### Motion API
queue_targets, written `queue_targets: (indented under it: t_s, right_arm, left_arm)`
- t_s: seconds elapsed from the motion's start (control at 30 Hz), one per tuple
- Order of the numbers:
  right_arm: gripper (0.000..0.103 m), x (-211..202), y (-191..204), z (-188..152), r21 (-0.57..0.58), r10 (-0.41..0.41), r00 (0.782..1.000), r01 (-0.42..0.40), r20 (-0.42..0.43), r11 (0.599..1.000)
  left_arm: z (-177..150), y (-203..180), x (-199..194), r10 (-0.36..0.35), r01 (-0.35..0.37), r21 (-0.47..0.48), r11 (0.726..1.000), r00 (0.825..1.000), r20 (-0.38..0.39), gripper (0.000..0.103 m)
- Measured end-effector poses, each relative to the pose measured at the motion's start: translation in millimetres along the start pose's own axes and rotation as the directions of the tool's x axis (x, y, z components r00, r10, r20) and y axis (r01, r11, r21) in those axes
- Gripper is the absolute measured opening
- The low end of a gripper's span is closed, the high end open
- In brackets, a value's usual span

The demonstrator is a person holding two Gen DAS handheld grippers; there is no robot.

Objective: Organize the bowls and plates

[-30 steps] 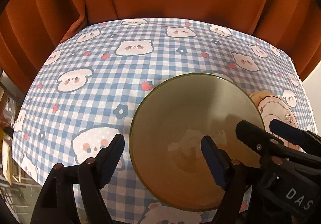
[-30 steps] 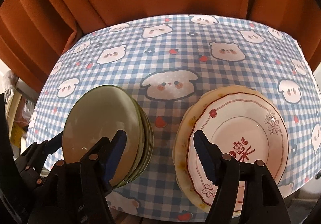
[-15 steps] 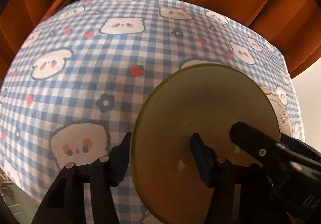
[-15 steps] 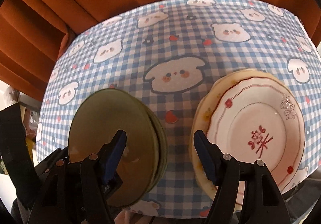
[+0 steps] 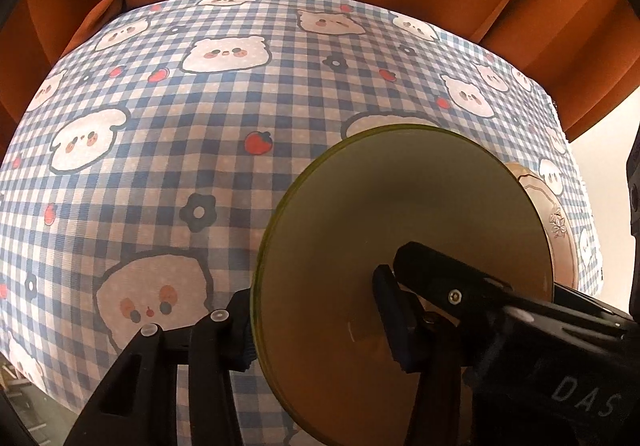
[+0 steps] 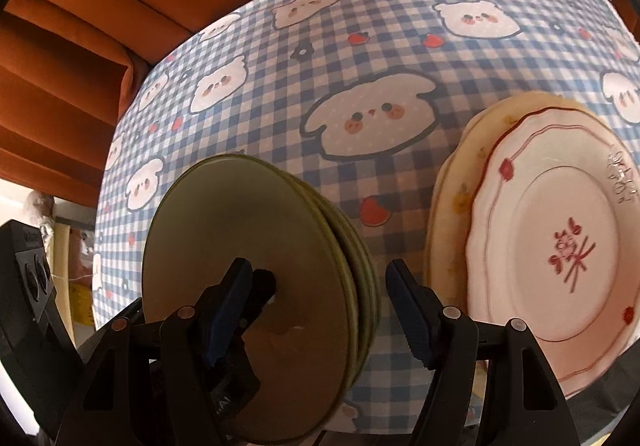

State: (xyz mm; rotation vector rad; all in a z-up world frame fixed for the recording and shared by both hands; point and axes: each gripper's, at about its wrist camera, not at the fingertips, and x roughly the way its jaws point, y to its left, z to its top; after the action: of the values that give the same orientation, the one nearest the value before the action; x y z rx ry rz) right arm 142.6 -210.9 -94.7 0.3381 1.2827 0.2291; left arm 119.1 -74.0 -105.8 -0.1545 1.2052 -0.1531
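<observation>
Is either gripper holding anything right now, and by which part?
The left gripper has closed across the near rim of the green plate stack. The right gripper straddles the same rim, gripping nothing.

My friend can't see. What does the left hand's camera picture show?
The left gripper has its fingers closed across the rim of the green plates, having just squeezed in. The plates sit on a blue checked cloth printed with bears; another plate peeks out behind.

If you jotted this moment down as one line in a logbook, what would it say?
left gripper: jaws just closing across rim of green plate stack | right gripper: open over same stack | white patterned plate: untouched
</observation>
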Motion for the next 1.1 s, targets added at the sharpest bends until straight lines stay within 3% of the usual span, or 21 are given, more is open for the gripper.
queue_targets:
  t_s: [0.33, 0.5, 0.77, 1.1]
  right_arm:
    - [0.041, -4.5, -6.3, -2.8, -0.032, -0.005, 0.999, 0.007, 0.053, 0.999]
    - [0.041, -5.5, -1.6, -5.6, -0.077, -0.023, 0.998, 0.027, 0.059, 0.997]
    - [0.041, -9.8, 3.6, -15.7, -0.075, -0.043, 0.998, 0.047, 0.048, 0.996]
    - [0.041, -32.9, 29.1, -14.1, -0.072, -0.064, 0.991, 0.073, 0.121, 0.995]
  left_arm:
    - [-1.3, -7.8, -1.9, 0.082, -0.082, 0.043, 0.996, 0.997, 0.003, 0.051]
    - [-5.6, -9.8, -5.6, 0.112, -0.112, 0.049, 0.993, 0.994, -0.012, 0.05]
    - [-11.4, -5.6, -10.1, 0.102, -0.1, 0.044, 0.994, 0.993, -0.051, 0.049]
    - [-0.1, 4.9, -43.3, 0.071, -0.071, 0.061, 0.996, 0.997, 0.016, 0.048]
